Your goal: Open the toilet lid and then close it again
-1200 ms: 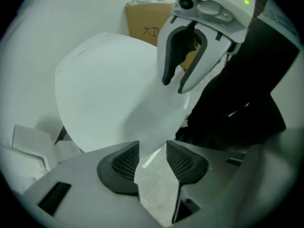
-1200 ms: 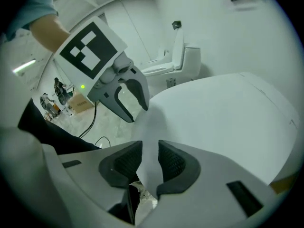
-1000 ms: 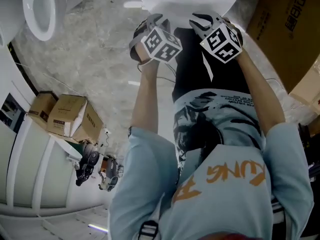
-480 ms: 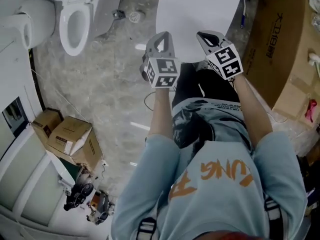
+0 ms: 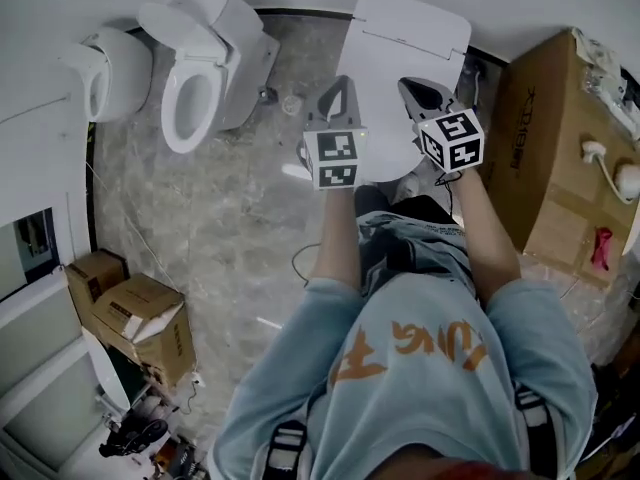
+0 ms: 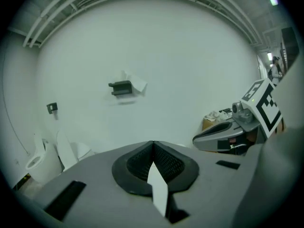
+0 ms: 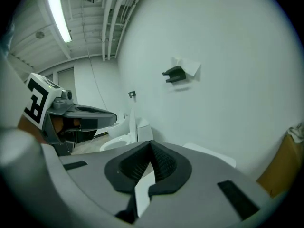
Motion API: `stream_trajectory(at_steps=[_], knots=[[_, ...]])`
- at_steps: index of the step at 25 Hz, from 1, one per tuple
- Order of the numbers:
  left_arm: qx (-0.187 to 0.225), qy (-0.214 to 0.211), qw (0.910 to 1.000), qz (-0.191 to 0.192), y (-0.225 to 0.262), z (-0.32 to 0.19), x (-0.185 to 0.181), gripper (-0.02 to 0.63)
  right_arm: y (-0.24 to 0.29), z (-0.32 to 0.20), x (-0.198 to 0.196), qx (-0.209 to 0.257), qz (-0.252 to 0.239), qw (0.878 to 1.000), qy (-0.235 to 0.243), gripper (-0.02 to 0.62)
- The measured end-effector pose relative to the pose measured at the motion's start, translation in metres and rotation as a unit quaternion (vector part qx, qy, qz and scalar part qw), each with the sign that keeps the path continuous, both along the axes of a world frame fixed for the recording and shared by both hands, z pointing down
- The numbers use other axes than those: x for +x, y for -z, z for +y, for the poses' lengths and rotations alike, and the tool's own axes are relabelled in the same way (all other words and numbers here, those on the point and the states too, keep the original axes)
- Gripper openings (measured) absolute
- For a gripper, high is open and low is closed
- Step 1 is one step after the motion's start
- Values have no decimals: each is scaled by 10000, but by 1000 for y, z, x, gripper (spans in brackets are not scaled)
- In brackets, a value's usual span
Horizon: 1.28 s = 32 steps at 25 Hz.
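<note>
- Plastic, smooth and white, on the toilet lid (image 5: 405,53): a rounded rectangle, shut and lying flat, far centre against the wall.
- Left gripper (image 5: 340,86), grey matte shell: jaws pressed together, ribbed black pads (image 6: 166,161) meeting in a narrow V, nothing pinched. Held in the air over the lid's near left edge.
- Right gripper (image 5: 412,88), same grey shell: closed tight too, ribbed pads (image 7: 164,163) together and empty. Just right of the other, over the lid's near right.
- Far left, a second toilet (image 5: 195,98): glossy ceramic, oval bowl, its own lid raised.
- Underfoot, grey veined stone floor (image 5: 220,208), polished enough to catch glints.
- Right of the shut lid, a tall brown cardboard box (image 5: 545,148), dull and square-edged.
- Ahead in both gripper views, plain white wall with a small dark bracket (image 6: 121,87).
</note>
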State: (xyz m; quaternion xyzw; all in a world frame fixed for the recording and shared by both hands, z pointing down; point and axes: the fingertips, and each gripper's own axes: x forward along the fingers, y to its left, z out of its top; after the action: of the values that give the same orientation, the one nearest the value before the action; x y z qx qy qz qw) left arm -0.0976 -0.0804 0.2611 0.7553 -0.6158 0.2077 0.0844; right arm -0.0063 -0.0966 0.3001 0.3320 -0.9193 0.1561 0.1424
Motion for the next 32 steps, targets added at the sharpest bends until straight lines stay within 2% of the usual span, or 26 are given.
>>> stream_trajectory(at_steps=[3, 8, 14, 17, 19, 24, 28, 32], knots=[[455, 99, 9989, 93, 49, -11, -3, 26, 58, -20, 1, 448, -190, 9986, -185, 12], [1043, 211, 9942, 179, 112, -24, -6, 26, 135, -40, -1, 844, -689, 9925, -549, 12], [1664, 131, 9857, 224, 185, -49, -21, 26, 210, -65, -24, 1376, -874, 9836, -768, 12], [1856, -32, 9823, 270, 208, -60, -26, 26, 229, -73, -26, 1612, -762, 9789, -997, 12], [1938, 1, 9803, 381, 217, -65, -36, 26, 237, -78, -27, 1706, -727, 9763, -1118, 12], [2115, 110, 9770, 258, 231, -84, -53, 26, 254, -91, -31, 1952, -653, 9716, -1165, 12], [2190, 224, 9749, 345, 237, -95, -61, 26, 260, -100, -32, 2037, -577, 9698, -1210, 12], [2267, 138, 9728, 467, 241, -101, -61, 26, 264, -108, -30, 2110, -508, 9676, -1291, 12]])
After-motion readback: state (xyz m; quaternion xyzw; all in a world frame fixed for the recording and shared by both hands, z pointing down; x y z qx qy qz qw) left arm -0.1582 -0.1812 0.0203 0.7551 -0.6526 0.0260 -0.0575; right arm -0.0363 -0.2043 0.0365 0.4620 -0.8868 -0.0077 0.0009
